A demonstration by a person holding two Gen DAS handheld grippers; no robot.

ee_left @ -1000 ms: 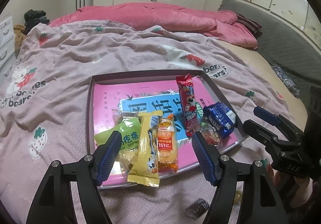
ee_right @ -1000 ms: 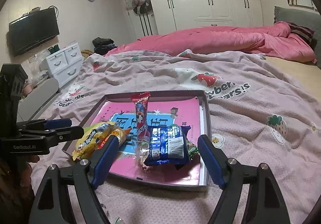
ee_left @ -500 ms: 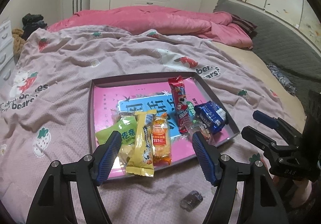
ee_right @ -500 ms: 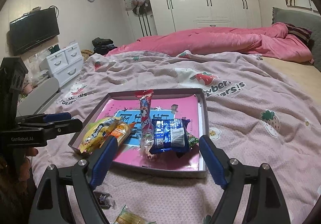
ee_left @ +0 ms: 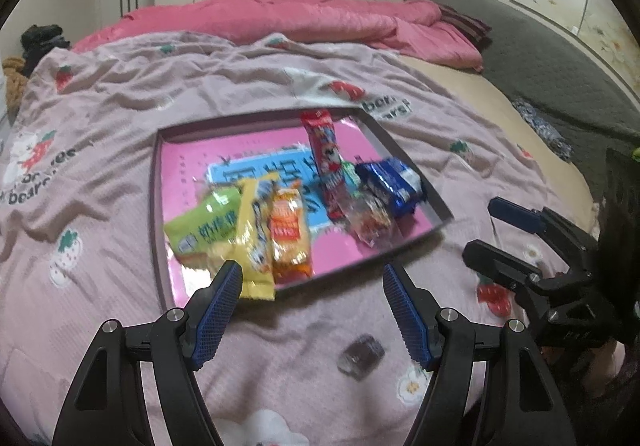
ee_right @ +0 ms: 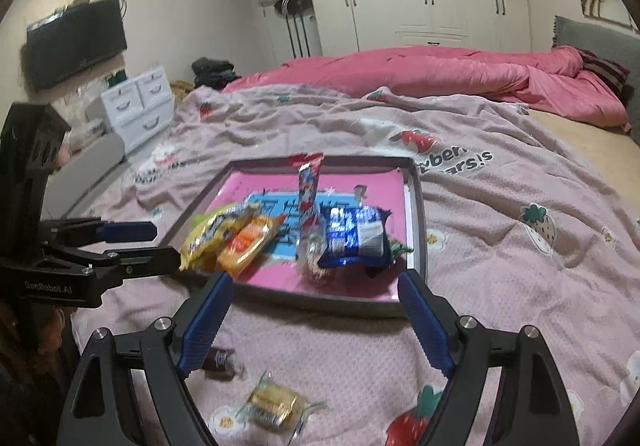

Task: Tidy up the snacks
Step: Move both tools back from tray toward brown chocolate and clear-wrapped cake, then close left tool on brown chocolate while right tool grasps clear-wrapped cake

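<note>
In the left wrist view, the left gripper (ee_left: 310, 304) filled the bottom of the frame with its blue-padded jaws spread wide and nothing between them, only the pink strawberry-print bedspread (ee_left: 100, 94). Just above the fingertips, in the middle of the frame, lay a shallow tray (ee_left: 157, 206) with a pink floor. On it sat a green packet (ee_left: 204, 228), a yellow packet (ee_left: 252, 242) whose lower end hung over the near rim, an orange packet (ee_left: 288, 234), a long red packet (ee_left: 324, 150) and a blue packet (ee_left: 390, 186). A small dark wrapped sweet (ee_left: 360, 356) lay on the bedspread at lower centre, outside the tray and touched by neither pad. The right gripper (ee_left: 480, 234) reached in from the right edge, empty.

In the right wrist view, the right gripper (ee_right: 314, 322) occupied the bottom of the frame, its jaws wide and opening, holding nothing. The tray (ee_right: 416, 214) sat at centre with the blue packet (ee_right: 354, 236) closest to the fingertips. Below the left finger lay the dark sweet (ee_right: 220, 362), and at bottom centre a gold-wrapped sweet (ee_right: 272, 404), both on the bedspread, apart from the pads. The left gripper (ee_right: 160, 246) entered from the left edge, open.
</note>
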